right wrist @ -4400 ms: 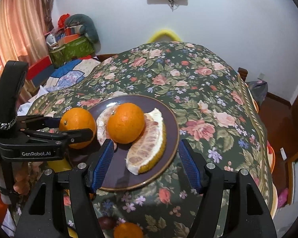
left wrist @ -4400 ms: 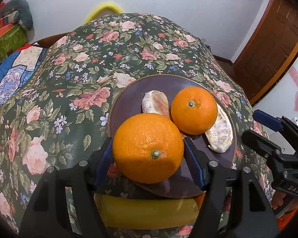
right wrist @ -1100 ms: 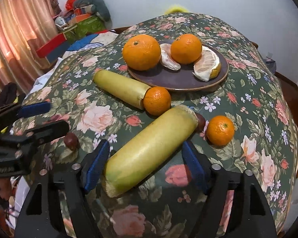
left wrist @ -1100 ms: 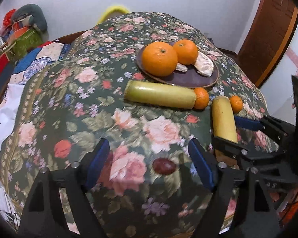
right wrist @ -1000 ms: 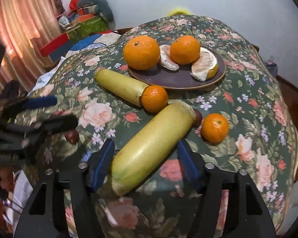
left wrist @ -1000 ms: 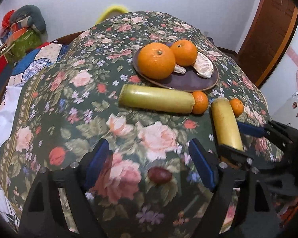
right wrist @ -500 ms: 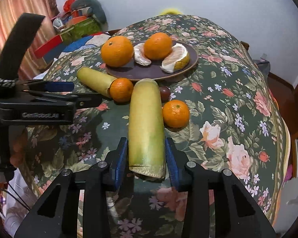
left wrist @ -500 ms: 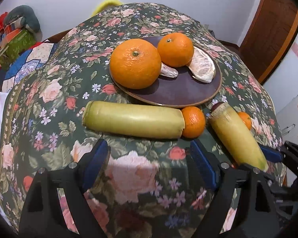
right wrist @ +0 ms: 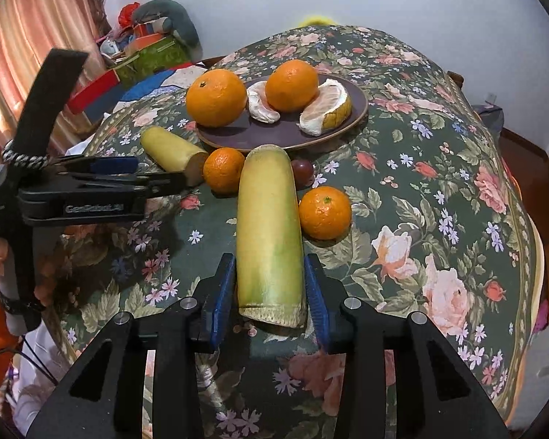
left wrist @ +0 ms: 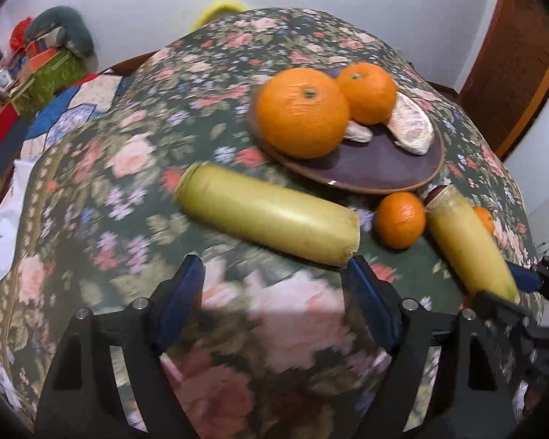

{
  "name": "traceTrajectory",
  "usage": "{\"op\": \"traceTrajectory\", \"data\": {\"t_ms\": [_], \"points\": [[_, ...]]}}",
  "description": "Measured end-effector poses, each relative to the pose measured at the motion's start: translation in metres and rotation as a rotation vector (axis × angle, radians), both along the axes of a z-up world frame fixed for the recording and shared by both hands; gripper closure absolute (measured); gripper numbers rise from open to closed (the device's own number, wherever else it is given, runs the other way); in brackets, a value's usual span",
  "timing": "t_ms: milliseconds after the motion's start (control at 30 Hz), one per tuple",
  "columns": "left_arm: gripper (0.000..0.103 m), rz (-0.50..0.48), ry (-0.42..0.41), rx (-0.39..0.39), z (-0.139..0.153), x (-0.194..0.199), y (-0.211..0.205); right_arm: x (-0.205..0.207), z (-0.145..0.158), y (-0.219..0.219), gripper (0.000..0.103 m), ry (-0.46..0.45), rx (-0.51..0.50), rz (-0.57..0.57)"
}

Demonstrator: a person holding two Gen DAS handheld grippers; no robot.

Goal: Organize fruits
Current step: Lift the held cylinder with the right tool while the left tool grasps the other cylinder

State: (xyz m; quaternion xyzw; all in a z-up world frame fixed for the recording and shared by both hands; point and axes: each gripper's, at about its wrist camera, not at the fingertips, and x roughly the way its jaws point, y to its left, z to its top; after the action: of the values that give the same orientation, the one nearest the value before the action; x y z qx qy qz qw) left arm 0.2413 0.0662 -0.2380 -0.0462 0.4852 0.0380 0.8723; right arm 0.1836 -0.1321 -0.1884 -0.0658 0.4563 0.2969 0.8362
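Note:
My right gripper point(right wrist: 271, 285) is shut on the near end of a long yellow-green fruit point(right wrist: 269, 226) that lies on the floral tablecloth. My left gripper point(left wrist: 274, 289) is open and empty, just in front of a second yellow-green fruit point(left wrist: 267, 216) lying crosswise. A dark plate point(left wrist: 377, 172) behind it carries two big oranges point(left wrist: 302, 117) and peeled citrus segments point(left wrist: 410, 128). A small orange point(left wrist: 399, 219) sits between the two long fruits. Another small orange point(right wrist: 324, 212) and a dark grape point(right wrist: 303, 170) lie beside the held fruit.
The round table point(right wrist: 439, 183) drops away at its right and near edges. A bed with boxes and clutter point(right wrist: 146, 55) stands at the back left. A wooden door point(left wrist: 512, 73) is at the right.
My right gripper has closed further on the long fruit's end. My left gripper has swung left toward the crosswise long fruit, still open.

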Motion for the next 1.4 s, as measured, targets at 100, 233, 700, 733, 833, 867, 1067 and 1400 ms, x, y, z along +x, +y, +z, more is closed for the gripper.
{"op": "traceTrajectory", "data": {"t_ms": [100, 233, 700, 733, 833, 867, 1067, 1400], "points": [[0.024, 0.033, 0.006, -0.006, 0.001, -0.01, 0.018, -0.001, 0.001, 0.001, 0.068, -0.004, 0.0, 0.001], [0.025, 0.045, 0.015, -0.017, 0.005, -0.016, 0.029, 0.0, 0.003, 0.002, 0.068, -0.009, 0.006, 0.002], [0.018, 0.076, 0.002, -0.047, 0.001, 0.029, 0.01, 0.014, 0.0, 0.01, 0.068, 0.007, 0.023, 0.004], [0.019, 0.075, 0.006, -0.049, -0.001, 0.029, 0.011, 0.014, 0.001, 0.01, 0.068, 0.006, 0.025, 0.004], [0.028, 0.062, 0.004, -0.033, -0.003, 0.027, 0.011, 0.015, 0.0, 0.011, 0.068, 0.005, 0.029, 0.003], [0.031, 0.053, 0.0, -0.036, -0.003, 0.025, 0.012, 0.016, 0.0, 0.011, 0.068, 0.008, 0.031, 0.002], [0.05, 0.026, -0.014, -0.106, 0.002, 0.007, 0.021, 0.016, 0.001, 0.012, 0.068, 0.003, 0.015, 0.001], [0.065, -0.03, -0.02, -0.113, 0.013, -0.038, 0.037, 0.002, 0.004, -0.002, 0.068, 0.013, -0.002, -0.009]]}}
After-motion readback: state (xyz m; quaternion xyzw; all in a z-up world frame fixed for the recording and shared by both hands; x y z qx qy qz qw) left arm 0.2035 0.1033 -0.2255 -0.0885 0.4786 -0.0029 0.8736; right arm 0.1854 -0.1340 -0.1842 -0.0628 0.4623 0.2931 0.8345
